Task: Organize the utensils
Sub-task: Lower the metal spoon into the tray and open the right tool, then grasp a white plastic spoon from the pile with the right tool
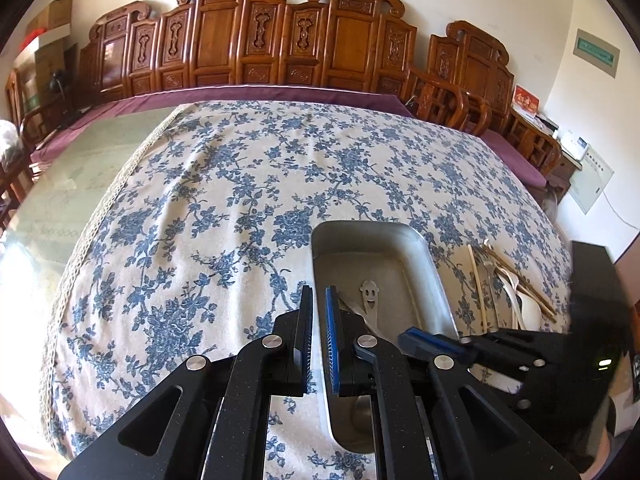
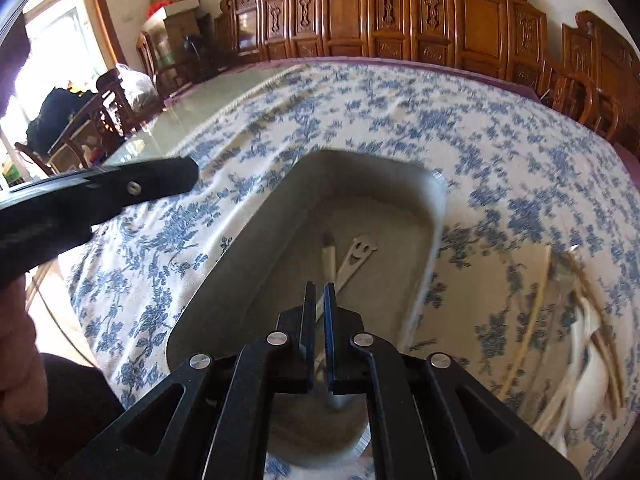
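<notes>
Your left tongs (image 1: 319,294): together, empty. Your right tongs (image 2: 319,290): clamped on a spoon (image 2: 329,258) over the tray (image 2: 256,240), frame centre.

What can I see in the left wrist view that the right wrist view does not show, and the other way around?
Only the left wrist view: the right claw reaching over the tray from the right, and a red box by the wall. Only the right wrist view: a white utensil lying in the tray, and a bright window. Both: the metal tray, the smiley-face utensil handle, the loose utensil pile and the blue floral tablecloth.
</notes>
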{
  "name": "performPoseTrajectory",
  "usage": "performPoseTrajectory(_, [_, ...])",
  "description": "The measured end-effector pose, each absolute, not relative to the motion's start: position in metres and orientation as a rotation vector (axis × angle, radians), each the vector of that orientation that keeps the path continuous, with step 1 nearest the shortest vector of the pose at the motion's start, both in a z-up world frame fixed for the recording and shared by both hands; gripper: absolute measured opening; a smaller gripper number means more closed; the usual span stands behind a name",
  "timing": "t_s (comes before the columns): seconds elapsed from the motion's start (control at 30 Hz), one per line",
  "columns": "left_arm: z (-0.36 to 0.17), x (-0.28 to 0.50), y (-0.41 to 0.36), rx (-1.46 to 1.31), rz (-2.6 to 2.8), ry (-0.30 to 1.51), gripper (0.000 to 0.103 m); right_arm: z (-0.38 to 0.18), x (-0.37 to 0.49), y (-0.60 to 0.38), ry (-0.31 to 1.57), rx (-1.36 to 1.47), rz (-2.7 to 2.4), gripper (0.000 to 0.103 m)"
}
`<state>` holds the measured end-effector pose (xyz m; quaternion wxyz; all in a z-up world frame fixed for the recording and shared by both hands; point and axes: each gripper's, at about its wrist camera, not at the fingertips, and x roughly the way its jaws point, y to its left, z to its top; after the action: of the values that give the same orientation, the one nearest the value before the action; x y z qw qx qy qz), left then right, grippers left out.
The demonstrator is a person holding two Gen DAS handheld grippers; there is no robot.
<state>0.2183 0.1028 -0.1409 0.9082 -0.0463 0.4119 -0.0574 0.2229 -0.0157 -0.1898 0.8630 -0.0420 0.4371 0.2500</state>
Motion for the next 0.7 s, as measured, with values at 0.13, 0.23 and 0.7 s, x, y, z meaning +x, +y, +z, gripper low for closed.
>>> performPoseTrajectory(0.13, [-0.141,0.217,0.09,-0.079,-0.148,0.852,0.005,-0.171,0.21,-0.051,0.877,-0.069,0.491,0.005])
performPoseTrajectory(0.23, [-0.14,0.214,0.077,-0.062,-0.174,0.848,0.005,-0.162,0.2,-0.085,0.863,-0.045,0.454,0.005])
performPoseTrajectory(0.7, [-0.147,0.2,0.016,0.018,-0.275,0.865,0.005,-0.188,0.206,-0.186,0.937,-0.11,0.305,0.013])
